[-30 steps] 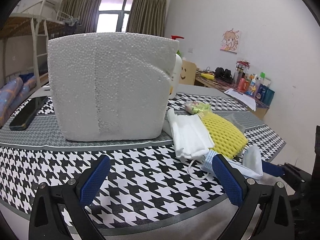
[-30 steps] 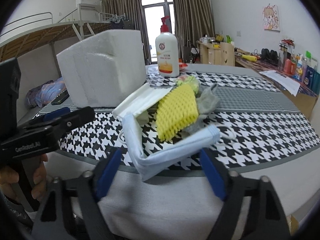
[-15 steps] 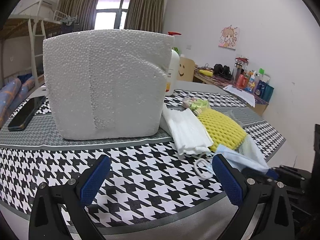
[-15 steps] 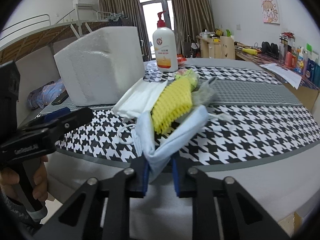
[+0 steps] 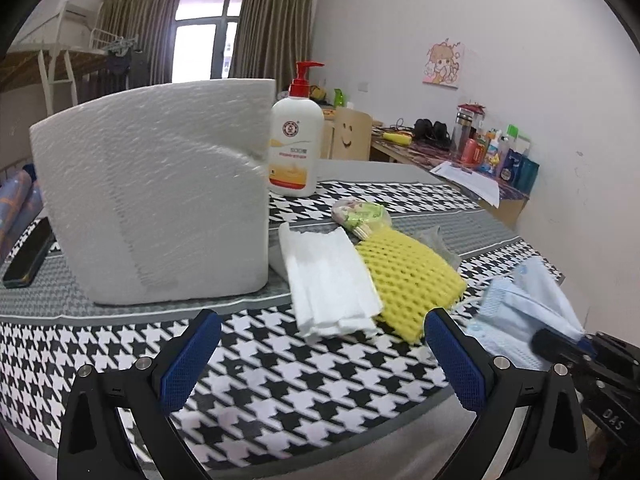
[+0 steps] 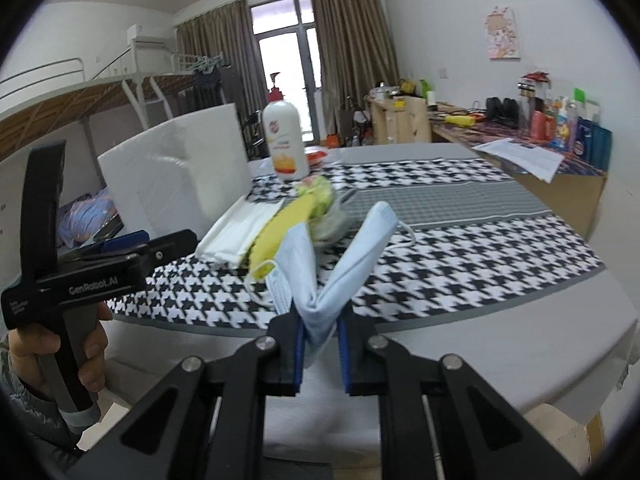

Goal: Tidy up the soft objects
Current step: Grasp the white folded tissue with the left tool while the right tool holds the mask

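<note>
— Our right gripper (image 6: 320,344) has just clamped shut on the blue face mask (image 6: 340,264), lifting it clear of the houndstooth tablecloth (image 6: 460,256); one soft item secured.

— Our left gripper (image 5: 320,356) hovers wide open, empty. White masks (image 5: 328,280) and yellow foam net (image 5: 408,280) remain beside the foam box (image 5: 160,200).

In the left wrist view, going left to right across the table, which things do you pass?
Black phone → white foam box → white folded cloth → yellow foam net → light blue face mask, pinched in the right hand-held gripper.
</note>
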Available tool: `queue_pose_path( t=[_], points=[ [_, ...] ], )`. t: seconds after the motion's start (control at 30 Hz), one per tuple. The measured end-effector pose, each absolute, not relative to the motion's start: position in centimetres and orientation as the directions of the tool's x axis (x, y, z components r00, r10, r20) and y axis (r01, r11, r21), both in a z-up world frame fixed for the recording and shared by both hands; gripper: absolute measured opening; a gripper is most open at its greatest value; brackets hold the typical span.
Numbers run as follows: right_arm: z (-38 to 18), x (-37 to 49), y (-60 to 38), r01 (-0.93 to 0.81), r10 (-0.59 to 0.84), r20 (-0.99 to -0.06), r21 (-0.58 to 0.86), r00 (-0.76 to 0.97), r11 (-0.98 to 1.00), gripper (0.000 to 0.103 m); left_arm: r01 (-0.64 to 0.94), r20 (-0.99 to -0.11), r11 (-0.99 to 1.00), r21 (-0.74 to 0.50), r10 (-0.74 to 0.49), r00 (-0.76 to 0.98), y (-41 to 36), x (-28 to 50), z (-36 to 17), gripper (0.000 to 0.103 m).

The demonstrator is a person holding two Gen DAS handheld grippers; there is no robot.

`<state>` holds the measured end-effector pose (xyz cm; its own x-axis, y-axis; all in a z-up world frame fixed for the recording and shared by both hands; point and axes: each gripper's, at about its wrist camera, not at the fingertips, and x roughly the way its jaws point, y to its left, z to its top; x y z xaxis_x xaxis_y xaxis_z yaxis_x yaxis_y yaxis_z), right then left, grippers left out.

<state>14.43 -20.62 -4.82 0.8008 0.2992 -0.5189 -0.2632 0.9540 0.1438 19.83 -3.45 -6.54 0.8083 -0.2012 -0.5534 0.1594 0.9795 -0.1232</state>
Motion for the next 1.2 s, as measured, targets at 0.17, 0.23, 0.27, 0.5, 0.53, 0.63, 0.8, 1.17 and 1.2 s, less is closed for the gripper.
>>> queue_pose_path(
  t=[0.17, 0.23, 0.27, 0.5, 0.53, 0.63, 0.8, 1.17, 1.2],
  points=[
    [-4.8, 14.5, -22.3, -0.235, 0.286, -0.506, 0.163, 0.814, 0.958, 0.017, 0.125, -0.603, 0.986, -0.115, -0.169, 0.780, -4.6, 22.3, -7.2, 0.101],
    [-5.0, 14.8, -22.8, -0.227, 0.282, -0.508, 0.169, 0.814, 0.959, 0.017, 0.111, -0.617, 0.987, -0.118, -0.160, 0.771, -4.6, 22.8, -7.5, 0.098],
    [-5.2, 14.9, -23.1, -0.225, 0.284, -0.508, 0.176, 0.813, 0.959, 0.017, 0.115, -0.626, 0.985, -0.127, -0.170, 0.761, -4.8, 23.2, -7.7, 0.094],
    [-5.6, 15.5, -24.0, -0.223, 0.290, -0.507, 0.190, 0.812, 0.956, 0.018, 0.080, -0.705, 0.985, -0.156, -0.168, 0.689, -4.6, 25.3, -9.3, 0.071],
    [-5.6, 15.4, -23.9, -0.221, 0.289, -0.506, 0.190, 0.813, 0.957, 0.018, 0.079, -0.724, 0.983, -0.167, -0.177, 0.667, -4.5, 25.8, -9.7, 0.068],
    [-5.7, 15.8, -24.1, -0.227, 0.299, -0.505, 0.201, 0.810, 0.953, 0.017, 0.079, -0.723, 0.983, -0.168, -0.178, 0.667, -4.5, 25.5, -9.5, 0.056],
    [-6.0, 16.0, -23.9, -0.234, 0.306, -0.507, 0.202, 0.806, 0.951, 0.017, 0.112, -0.723, 0.976, -0.186, -0.214, 0.656, -4.7, 25.3, -9.5, 0.029],
    [-5.5, 15.0, -23.9, -0.238, 0.306, -0.493, 0.198, 0.814, 0.951, 0.017, 0.197, -0.625, 0.969, -0.148, -0.246, 0.741, -5.4, 23.3, -7.6, 0.004],
    [-5.5, 14.9, -23.9, -0.238, 0.305, -0.491, 0.196, 0.816, 0.951, 0.017, 0.201, -0.616, 0.970, -0.139, -0.244, 0.749, -5.5, 23.0, -7.4, 0.004]
  ],
)
